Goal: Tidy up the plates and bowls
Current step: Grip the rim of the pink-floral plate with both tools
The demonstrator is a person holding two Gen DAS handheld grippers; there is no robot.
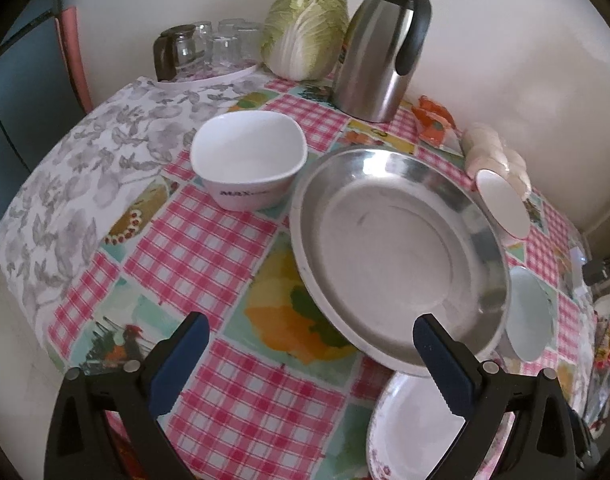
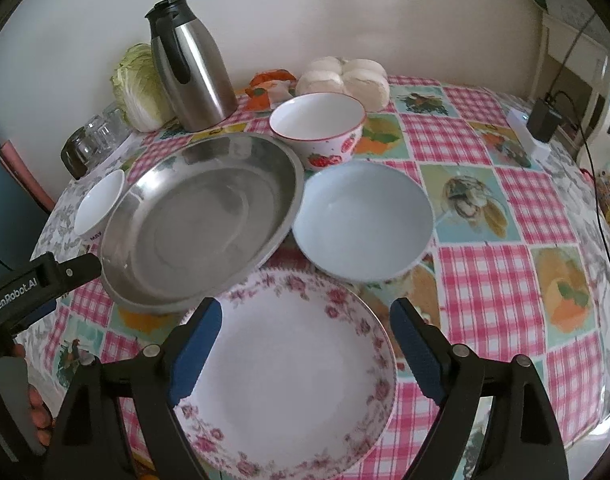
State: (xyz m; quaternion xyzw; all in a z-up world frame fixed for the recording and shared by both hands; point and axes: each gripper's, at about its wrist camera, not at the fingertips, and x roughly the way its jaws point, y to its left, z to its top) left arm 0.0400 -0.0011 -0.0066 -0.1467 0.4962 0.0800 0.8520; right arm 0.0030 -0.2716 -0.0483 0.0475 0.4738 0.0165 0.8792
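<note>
This is a home dining corner. The worktop (image 2: 485,264) is covered with a vinyl cloth of pink checks and fruit and rooster pictures, pushed against a plain pale wall. At the far side stand a steel thermos jug (image 2: 193,68), a whole napa cabbage (image 1: 305,32) and a tray of upturned drinking glasses (image 1: 221,46), with steamed buns (image 2: 345,76) in a clear bag to the right. Household crockery lies nearer: a steel dish (image 2: 201,216), a flowered plate (image 2: 289,380) and a strawberry-patterned bowl (image 2: 321,128). At the far right a power adapter (image 2: 545,120) with its cable sits near the edge.
</note>
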